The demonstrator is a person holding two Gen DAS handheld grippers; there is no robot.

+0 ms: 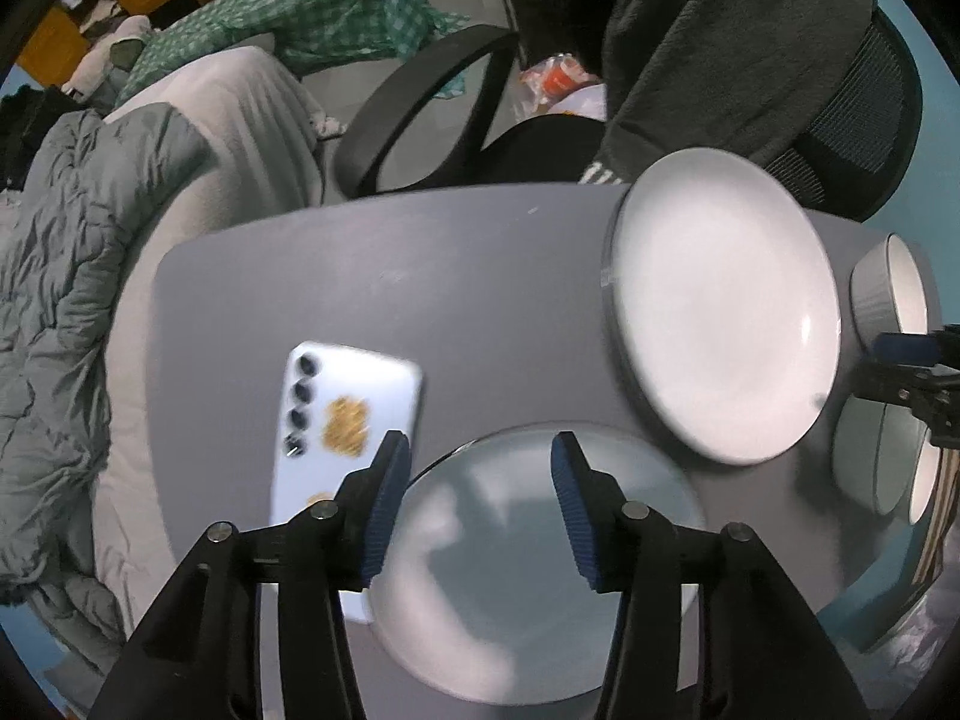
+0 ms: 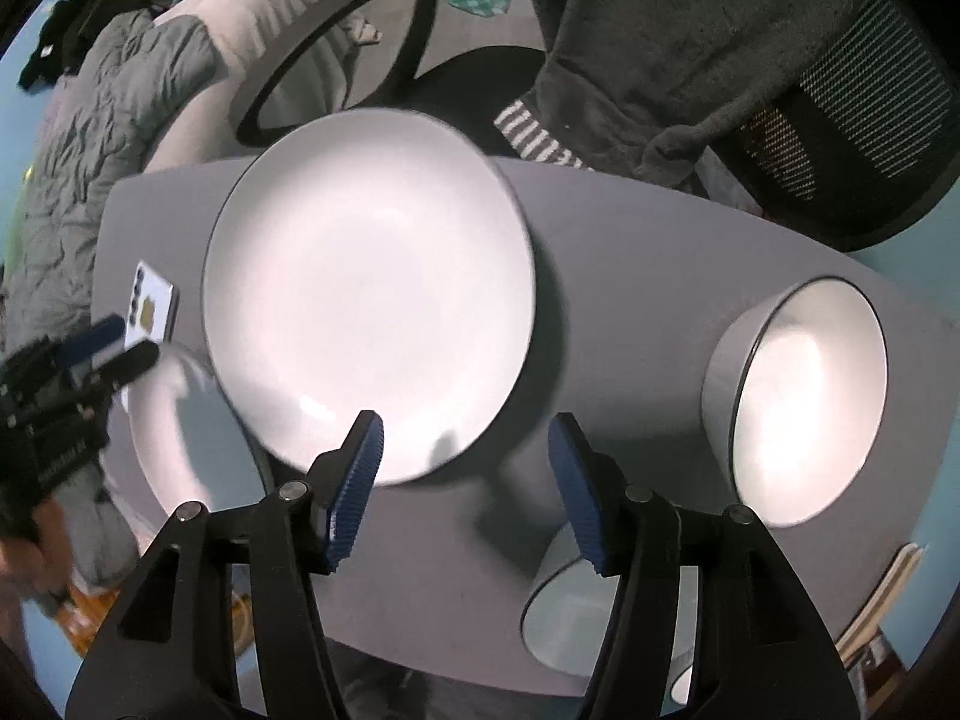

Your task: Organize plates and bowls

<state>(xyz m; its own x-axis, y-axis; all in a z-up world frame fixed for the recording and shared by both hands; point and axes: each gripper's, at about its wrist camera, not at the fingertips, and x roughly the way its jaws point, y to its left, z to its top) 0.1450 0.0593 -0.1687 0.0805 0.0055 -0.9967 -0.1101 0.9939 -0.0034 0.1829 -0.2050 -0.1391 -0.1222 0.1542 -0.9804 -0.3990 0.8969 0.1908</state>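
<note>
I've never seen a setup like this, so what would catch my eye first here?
Probably the big white plate in the middle of the grey table, glowing under the light. To its right sits a white bowl, and on its left a second plate lies under the open left claw. A white phone lies beside that plate, and the right claw is open too, over the big plate's near edge.

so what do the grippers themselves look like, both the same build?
Apparently yes. Left gripper and right gripper: black angular linkage arms with silver pivot pins, blue ribbed pads on the fingers. No cables or sleeves visible.
</note>
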